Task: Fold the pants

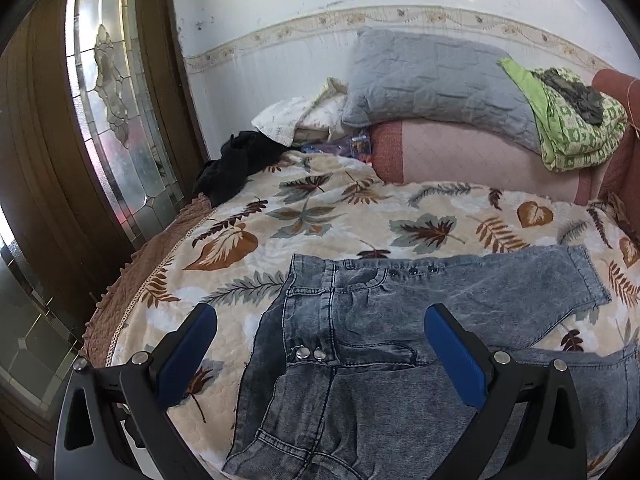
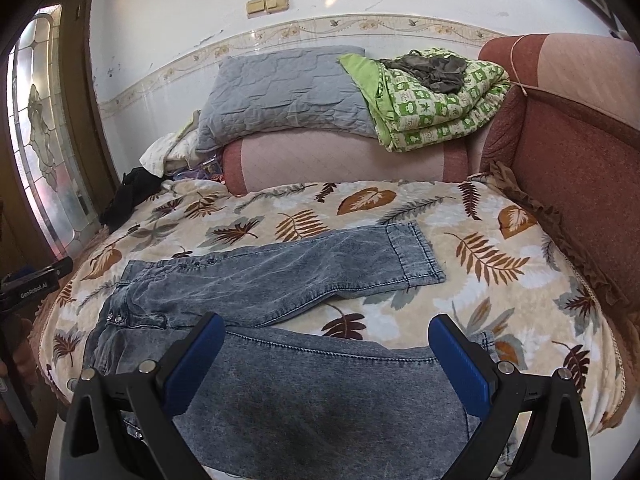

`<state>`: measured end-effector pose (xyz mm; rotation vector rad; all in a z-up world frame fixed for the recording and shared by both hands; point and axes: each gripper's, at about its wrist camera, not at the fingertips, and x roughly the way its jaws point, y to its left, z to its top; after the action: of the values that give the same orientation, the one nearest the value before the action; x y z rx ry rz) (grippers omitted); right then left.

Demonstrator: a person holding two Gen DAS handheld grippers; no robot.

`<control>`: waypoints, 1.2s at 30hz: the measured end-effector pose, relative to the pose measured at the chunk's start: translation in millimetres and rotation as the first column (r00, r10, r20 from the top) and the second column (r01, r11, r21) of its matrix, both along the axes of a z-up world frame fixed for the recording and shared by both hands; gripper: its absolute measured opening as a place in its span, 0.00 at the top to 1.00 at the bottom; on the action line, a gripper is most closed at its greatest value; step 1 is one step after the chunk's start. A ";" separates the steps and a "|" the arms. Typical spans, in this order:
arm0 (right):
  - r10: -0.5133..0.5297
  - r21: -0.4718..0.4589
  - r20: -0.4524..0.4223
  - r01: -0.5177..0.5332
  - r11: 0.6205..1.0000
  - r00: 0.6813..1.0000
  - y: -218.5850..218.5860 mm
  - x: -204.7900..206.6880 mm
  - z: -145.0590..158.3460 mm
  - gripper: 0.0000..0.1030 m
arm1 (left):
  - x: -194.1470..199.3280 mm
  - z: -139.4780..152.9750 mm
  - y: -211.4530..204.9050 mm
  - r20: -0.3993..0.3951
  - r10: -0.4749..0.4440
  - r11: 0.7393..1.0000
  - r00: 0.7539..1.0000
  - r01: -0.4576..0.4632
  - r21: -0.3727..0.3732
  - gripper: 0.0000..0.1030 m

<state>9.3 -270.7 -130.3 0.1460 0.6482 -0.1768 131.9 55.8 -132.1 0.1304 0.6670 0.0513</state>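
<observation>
Washed blue jeans (image 1: 400, 320) lie spread flat on a leaf-print blanket (image 1: 320, 208), waist to the left, the two legs stretched right and slightly apart. In the right wrist view the jeans (image 2: 280, 272) show the far leg's cuff at mid-right and the near leg under the gripper. My left gripper (image 1: 320, 320) is open, hovering above the waist and fly area. My right gripper (image 2: 326, 332) is open, hovering above the near leg. Neither holds anything. The left gripper's body (image 2: 32, 280) shows at the left edge of the right wrist view.
A grey pillow (image 2: 280, 96), a green patterned quilt (image 2: 432, 100) and a pink bolster (image 2: 340, 156) are stacked at the back. A black garment (image 1: 232, 164) lies at the far left corner. A red padded headboard (image 2: 580, 152) bounds the right. A glass door (image 1: 112, 112) is at left.
</observation>
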 end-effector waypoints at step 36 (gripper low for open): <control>-0.072 0.180 -0.331 0.138 0.974 0.941 -206.9 297.2 -112.6 0.09 | 272.7 -115.8 110.4 -0.550 0.030 0.958 0.835 -0.180 -0.222 0.10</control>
<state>306.5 -477.7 -242.9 0.3520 0.9875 -0.2416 404.5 166.1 -247.9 -0.1627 1.2462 0.0310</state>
